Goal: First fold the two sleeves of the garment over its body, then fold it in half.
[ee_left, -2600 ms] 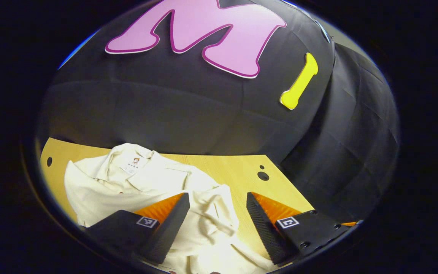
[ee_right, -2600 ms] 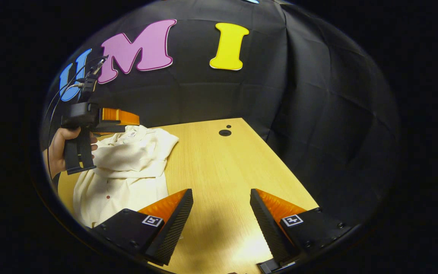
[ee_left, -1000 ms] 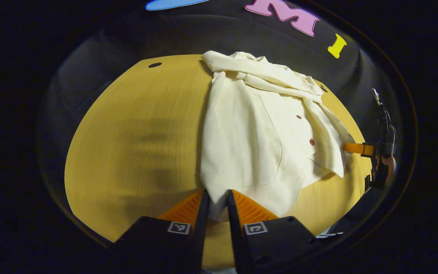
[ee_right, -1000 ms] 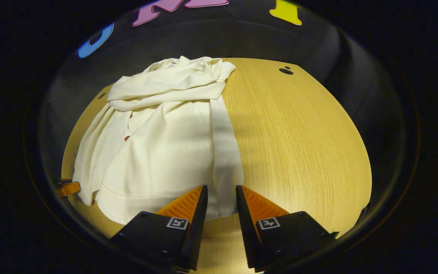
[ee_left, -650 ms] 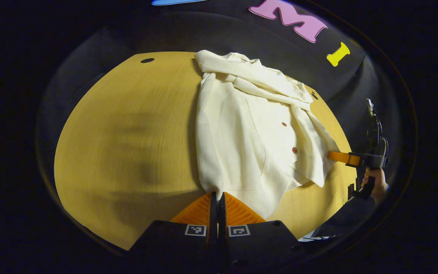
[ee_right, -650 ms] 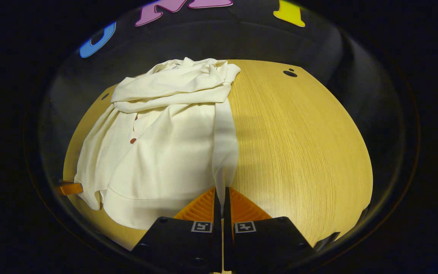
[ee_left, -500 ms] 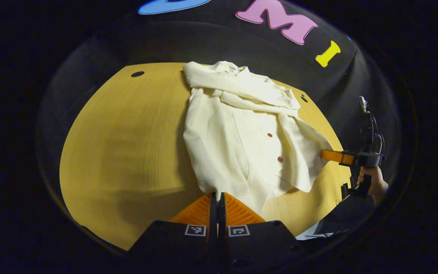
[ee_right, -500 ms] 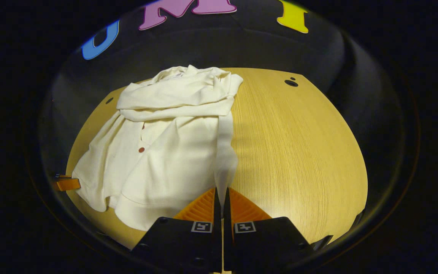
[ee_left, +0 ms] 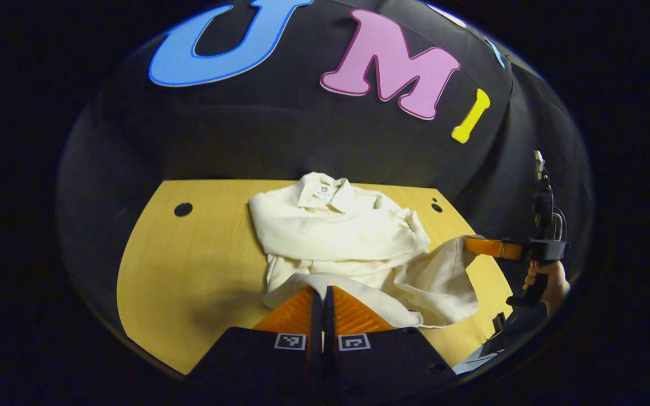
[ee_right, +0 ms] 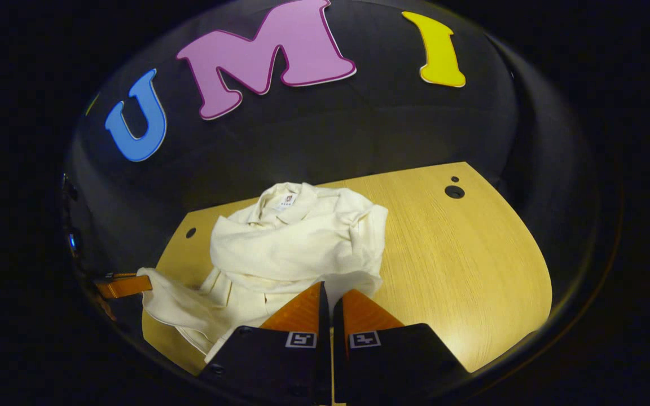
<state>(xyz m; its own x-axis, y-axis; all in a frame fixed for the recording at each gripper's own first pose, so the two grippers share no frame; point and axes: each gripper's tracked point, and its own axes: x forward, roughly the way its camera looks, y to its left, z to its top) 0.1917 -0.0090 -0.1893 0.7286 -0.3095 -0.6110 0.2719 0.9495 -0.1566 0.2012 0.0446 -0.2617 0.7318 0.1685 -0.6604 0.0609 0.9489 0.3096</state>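
A cream button-up shirt [ee_left: 336, 237] lies on the wooden table [ee_left: 189, 254], collar toward the booth wall and both sleeves folded across its chest. My left gripper [ee_left: 318, 288] is shut on the left corner of the hem, held above the shirt's body. In the right gripper view, my right gripper [ee_right: 328, 285] is shut on the hem's other corner over the shirt [ee_right: 297, 242]. The lifted hem hangs between the two grippers. The right gripper [ee_left: 471, 243] and the hand [ee_left: 550, 279] holding it appear at the right of the left gripper view.
The table [ee_right: 460, 254] has a dark hole [ee_right: 453, 192] near its far right corner and another hole [ee_left: 183, 209] near its far left corner. Bare wood lies on both sides of the shirt. The black booth wall stands just behind the table.
Both grippers went from open to shut on the hem corners at the table's near edge. They have since lifted the hem and carried it over the body toward the collar.
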